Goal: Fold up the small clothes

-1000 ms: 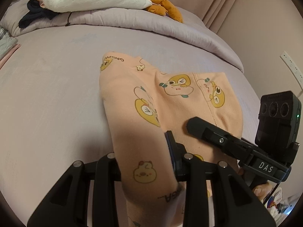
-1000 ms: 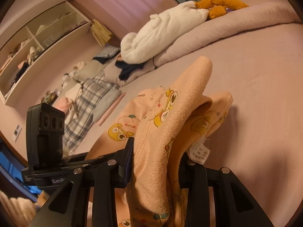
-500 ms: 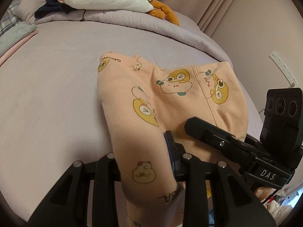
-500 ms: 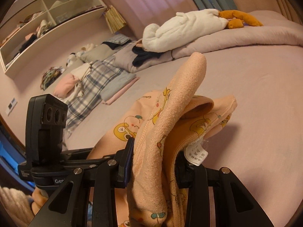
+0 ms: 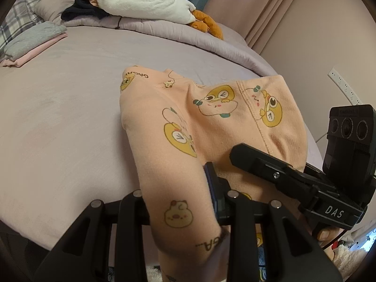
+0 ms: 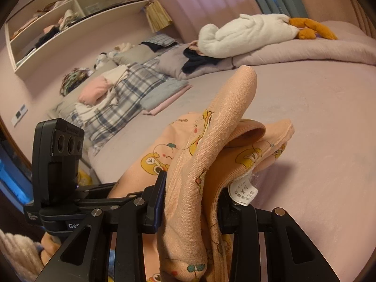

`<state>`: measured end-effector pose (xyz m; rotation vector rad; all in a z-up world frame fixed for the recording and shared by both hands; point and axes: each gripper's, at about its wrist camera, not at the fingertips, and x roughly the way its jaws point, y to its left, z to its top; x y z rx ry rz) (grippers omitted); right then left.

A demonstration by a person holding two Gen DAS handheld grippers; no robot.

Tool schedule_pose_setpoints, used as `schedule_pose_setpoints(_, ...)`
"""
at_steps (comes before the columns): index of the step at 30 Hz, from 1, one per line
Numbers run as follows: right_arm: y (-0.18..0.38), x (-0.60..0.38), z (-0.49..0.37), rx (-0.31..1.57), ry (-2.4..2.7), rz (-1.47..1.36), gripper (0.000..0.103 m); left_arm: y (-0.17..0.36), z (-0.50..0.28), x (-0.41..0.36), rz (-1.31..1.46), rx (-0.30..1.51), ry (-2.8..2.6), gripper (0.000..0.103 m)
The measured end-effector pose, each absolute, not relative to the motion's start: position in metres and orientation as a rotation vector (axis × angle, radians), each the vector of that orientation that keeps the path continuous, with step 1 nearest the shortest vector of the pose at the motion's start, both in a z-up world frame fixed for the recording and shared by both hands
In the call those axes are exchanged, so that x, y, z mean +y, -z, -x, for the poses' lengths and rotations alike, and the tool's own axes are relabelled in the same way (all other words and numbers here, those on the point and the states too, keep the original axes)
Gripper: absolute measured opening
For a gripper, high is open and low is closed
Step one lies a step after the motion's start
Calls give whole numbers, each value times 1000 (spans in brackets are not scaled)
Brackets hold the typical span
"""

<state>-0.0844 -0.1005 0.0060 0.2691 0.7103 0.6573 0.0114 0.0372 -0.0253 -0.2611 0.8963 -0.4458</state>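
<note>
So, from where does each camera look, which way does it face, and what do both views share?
Left wrist: sits on the left gripper, facing down across the bed toward the curtains; a fingertip shows beside the right gripper.
Right wrist: sits on the right gripper, facing over the bed toward the wall shelf; a hand grips the left gripper's handle.
Shared: the peach printed garment clamped in both, and the white plush toy.

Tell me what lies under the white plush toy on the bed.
The white plush toy rests on the quilt and a dark garment; anything beneath those is covered.
</note>
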Motion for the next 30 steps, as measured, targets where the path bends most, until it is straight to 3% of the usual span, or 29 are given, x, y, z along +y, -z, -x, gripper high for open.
schedule_pose_setpoints(30, -8, -71, 99, 729, -634, -202, 36, 32, 2, 64, 348, 885, 483, 30)
